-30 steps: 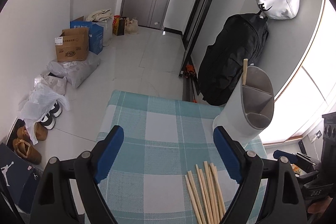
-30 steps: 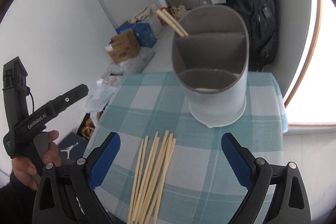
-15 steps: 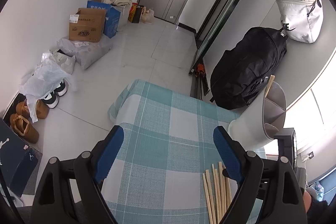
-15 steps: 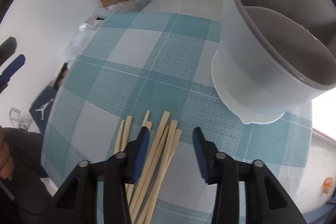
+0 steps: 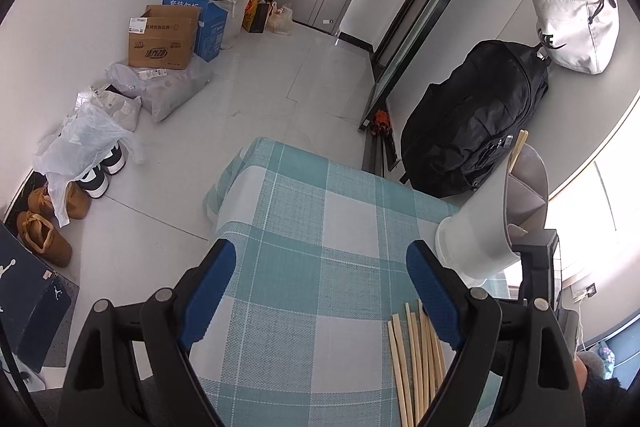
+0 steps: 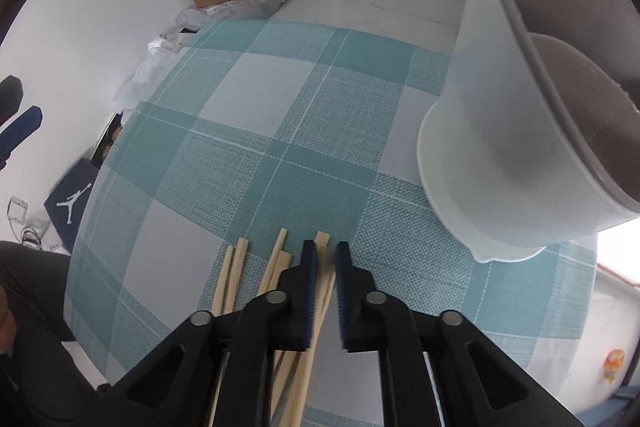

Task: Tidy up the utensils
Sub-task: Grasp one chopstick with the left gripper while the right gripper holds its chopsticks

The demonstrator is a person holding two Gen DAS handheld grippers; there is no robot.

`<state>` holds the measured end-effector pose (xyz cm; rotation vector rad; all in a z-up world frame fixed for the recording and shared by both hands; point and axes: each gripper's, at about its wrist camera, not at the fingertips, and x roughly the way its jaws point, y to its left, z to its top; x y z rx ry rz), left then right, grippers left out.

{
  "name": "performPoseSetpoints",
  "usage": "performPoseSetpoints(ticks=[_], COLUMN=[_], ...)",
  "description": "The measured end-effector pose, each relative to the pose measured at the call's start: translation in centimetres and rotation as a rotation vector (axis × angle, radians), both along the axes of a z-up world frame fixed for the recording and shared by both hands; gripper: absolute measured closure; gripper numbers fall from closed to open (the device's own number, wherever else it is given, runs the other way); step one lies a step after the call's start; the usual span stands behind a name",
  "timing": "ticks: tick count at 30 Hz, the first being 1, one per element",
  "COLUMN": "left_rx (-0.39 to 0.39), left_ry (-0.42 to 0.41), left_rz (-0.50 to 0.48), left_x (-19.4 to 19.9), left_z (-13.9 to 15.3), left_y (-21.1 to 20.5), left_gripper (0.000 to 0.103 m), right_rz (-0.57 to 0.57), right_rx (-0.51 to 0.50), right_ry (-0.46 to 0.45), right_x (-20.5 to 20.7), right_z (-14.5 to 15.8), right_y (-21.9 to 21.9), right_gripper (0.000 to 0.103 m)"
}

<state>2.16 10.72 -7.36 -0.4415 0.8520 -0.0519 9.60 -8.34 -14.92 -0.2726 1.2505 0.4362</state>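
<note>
right gripper pointed steeply down over the bundle of wooden chopsticks lying loose on the teal-and-white checked tablecloth; its jaws had just been closing and stood nearly together, blue pads pinching one chopstick at the bundle's right edge, the rest fanned out to the left of the pads. left gripper hovered above the cloth with jaws wide apart and nothing between them; the chopstick ends lay under and just beside its right finger. grey-white utensil holder with inner dividers stood on the cloth near the chopsticks, to their right in the right wrist view; one chopstick tip stuck up from its far compartment in the left wrist view. black backpack and white bag sat behind the table, cardboard box on the floor by the wall
</note>
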Motion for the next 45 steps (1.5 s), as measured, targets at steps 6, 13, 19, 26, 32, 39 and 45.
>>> performPoseSetpoints(ticks=[6,13,19,26,32,39,45], left_rx=[0.012,0.073,0.137,0.257,0.32,0.363,0.351], left_ry=[0.034,0.146,0.272,0.383,0.437,0.492,0.514], left_rz=[-0.019,-0.13,-0.266,-0.3,-0.284,-0.268,-0.273], left_x=[0.3,0.6,-0.7,-1.6,-1.6,-0.5,0.6], left_z=[-0.6,-2.5,-4.3,-5.7,-6.3,-6.6,-6.8], left_y=[-0.8,-3.6,-7.1,-9.9,-11.0,-11.9,-11.9], left_gripper=[0.019,0.019,0.019,0.019,0.019,0.016,0.019], right_rz=[-0.021,-0.084,-0.155,-0.207,-0.214,-0.203,-0.233], right_rx=[0.099,0.26,0.366,0.472,0.514,0.515,0.565], right_ry=[-0.05,-0.143,-0.213,-0.28,-0.293,-0.32,-0.311], right_x=[-0.6,-1.7,-2.7,-4.1,-4.7,-5.3,-5.4], right_z=[2.2,7.0,9.8,12.3,12.6,12.8,13.1], right_y=[-1.4,-4.9,-7.5,-11.4,-12.4,-13.5,-15.3], right_gripper=[0.099,0.099,0.099,0.099,0.099,0.099,0.099])
